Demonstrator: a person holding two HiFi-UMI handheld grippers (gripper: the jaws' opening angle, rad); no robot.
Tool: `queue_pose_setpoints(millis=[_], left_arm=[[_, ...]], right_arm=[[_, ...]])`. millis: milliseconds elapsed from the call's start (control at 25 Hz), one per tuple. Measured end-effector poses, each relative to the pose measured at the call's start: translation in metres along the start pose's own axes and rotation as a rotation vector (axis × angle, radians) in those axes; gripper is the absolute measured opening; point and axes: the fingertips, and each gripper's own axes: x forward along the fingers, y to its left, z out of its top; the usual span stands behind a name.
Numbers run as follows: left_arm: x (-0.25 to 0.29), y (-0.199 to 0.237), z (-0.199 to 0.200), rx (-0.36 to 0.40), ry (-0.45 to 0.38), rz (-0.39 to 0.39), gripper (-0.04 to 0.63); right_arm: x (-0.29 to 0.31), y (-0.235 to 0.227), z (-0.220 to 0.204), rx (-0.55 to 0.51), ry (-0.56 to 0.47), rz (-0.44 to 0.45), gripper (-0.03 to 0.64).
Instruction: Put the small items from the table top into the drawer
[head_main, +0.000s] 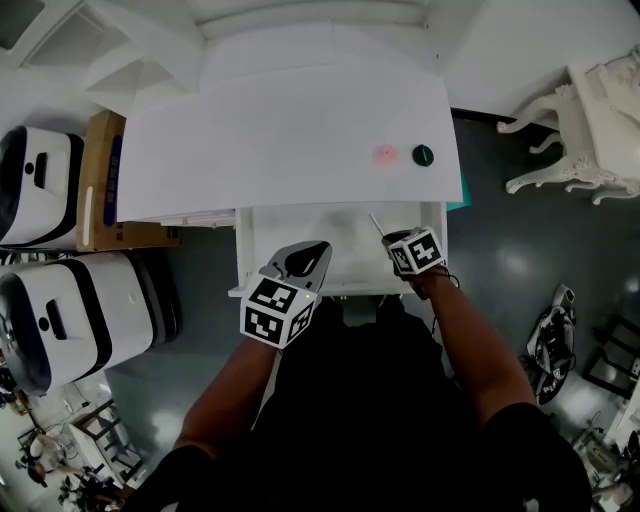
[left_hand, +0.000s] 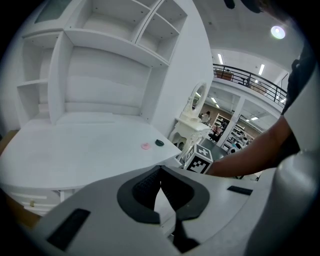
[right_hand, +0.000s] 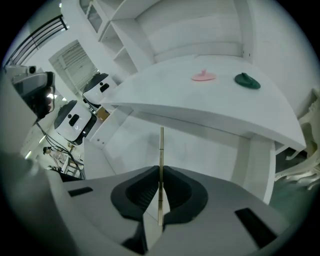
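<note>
Stick (right_hand: 160, 150): thin, pale, straight; one only. Right tool (right_hand: 161, 175) is clamped on it, with the stick upright between the pads, just below the desk's (head_main: 280, 140) front edge, over the open drawer (head_main: 340, 262). Left tool (left_hand: 160, 174): jaws together, empty, also at the desk's front, left of the right tool.

On the desk, near its right front corner: one pink disc (head_main: 385, 154) and one dark green item (head_main: 423, 155), side by side, not touching.

Left of the desk: one cardboard box (head_main: 100, 180) and two white-and-black machines (head_main: 70, 310).
</note>
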Motion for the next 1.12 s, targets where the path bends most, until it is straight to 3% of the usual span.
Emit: queue_pose_setpoints(millis=[200,440,720,1120], left_arm=[[-0.009,0.007,-0.006,0.049,0.008,0.027,0.003],[-0.014,0.029,-0.016,-0.018,0.022,0.084,0.003],[-0.021,0.036,-0.022,-0.036,0.040,0.110,0.003],[-0.018,0.031,-0.031,-0.042,0.067,0.101,0.003]], right_arm=[[0.026,-0.010,0.005,0.135,0.000,0.002,0.046],[0.052,-0.021,0.001,0.386,-0.024,0.021,0.046],[0.071,-0.034,-0.011,0.607,-0.062,0.013,0.046],[0.085,-0.037,-0.016,0.631,-0.057,-0.009,0.046]])
